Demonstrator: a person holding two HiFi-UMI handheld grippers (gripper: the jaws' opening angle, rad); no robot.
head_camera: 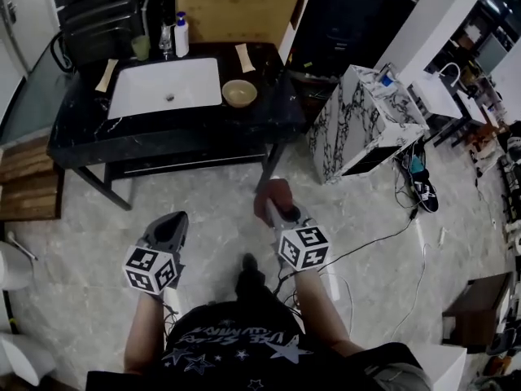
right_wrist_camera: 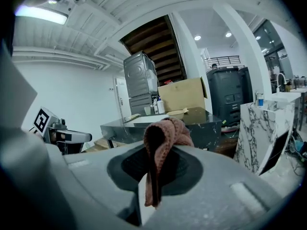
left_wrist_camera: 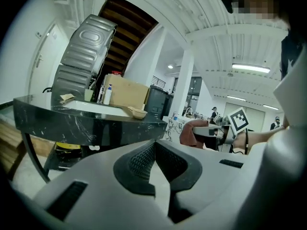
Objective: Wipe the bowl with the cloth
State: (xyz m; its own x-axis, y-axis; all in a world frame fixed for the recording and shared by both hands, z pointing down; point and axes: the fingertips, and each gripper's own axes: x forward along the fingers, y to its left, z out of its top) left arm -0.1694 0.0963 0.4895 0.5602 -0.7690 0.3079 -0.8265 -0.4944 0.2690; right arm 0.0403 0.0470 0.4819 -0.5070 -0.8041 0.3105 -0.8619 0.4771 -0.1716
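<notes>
Reddish-brown cloth (right_wrist_camera: 160,138) is pinched in the closed jaws of the right gripper (right_wrist_camera: 154,174). It bunches up above the tips and trails down between them. Beside it, to its left, the left gripper (left_wrist_camera: 154,164) has its jaws pressed together with nothing between them. Both grippers are held out over a pale tiled floor (head_camera: 203,194). Well ahead of both pairs of jaws stands a black marble table (head_camera: 81,141). On it sits a tan bowl (head_camera: 239,93), upright, just to the right of a white sink (head_camera: 187,80). Bowl and cloth are well apart.
</notes>
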